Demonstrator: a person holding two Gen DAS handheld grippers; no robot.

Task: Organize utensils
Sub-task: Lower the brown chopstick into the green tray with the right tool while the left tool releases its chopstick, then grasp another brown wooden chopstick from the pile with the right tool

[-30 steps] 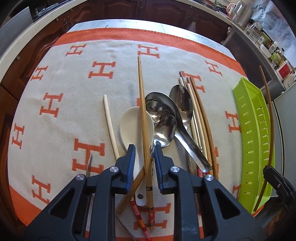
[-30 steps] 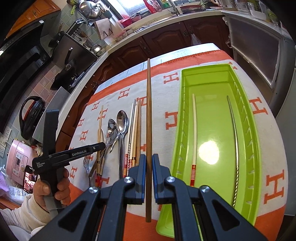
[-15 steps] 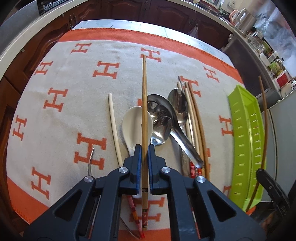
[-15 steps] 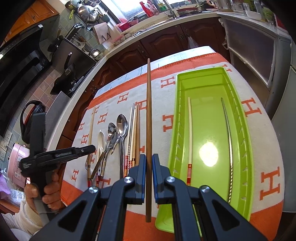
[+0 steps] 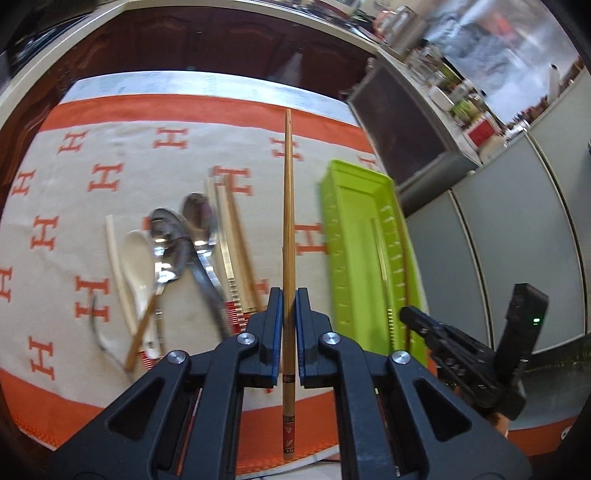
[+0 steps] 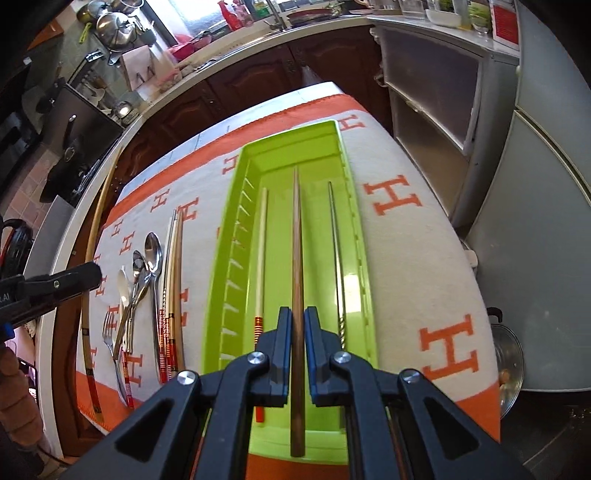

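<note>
My left gripper [image 5: 289, 295] is shut on a light wooden chopstick [image 5: 288, 206] with a red patterned end, held above the cloth between the utensil pile and the green tray [image 5: 343, 236]. My right gripper [image 6: 297, 315] is shut on a dark brown chopstick [image 6: 296, 236], held lengthwise over the green tray [image 6: 236, 258]. In the tray lie a cream chopstick [image 6: 261, 251] with a red-striped end and a metal chopstick [image 6: 335, 251]. Spoons [image 5: 173, 236], a white ceramic spoon [image 5: 138, 258], a fork [image 6: 110, 332] and more chopsticks [image 5: 232, 243] lie on the cloth left of the tray.
The table carries a cream cloth [image 6: 406, 236] with orange H marks and an orange border. Grey cabinets [image 6: 535, 221] stand right of the table. A kitchen counter with pots [image 6: 114, 26] runs behind. The left gripper shows at the left edge of the right wrist view [image 6: 55, 286].
My left gripper closed on the light wooden chopstick, lifted it from the pile and moved right toward the tray. My right gripper carried the dark chopstick from beside the tray to over it.
</note>
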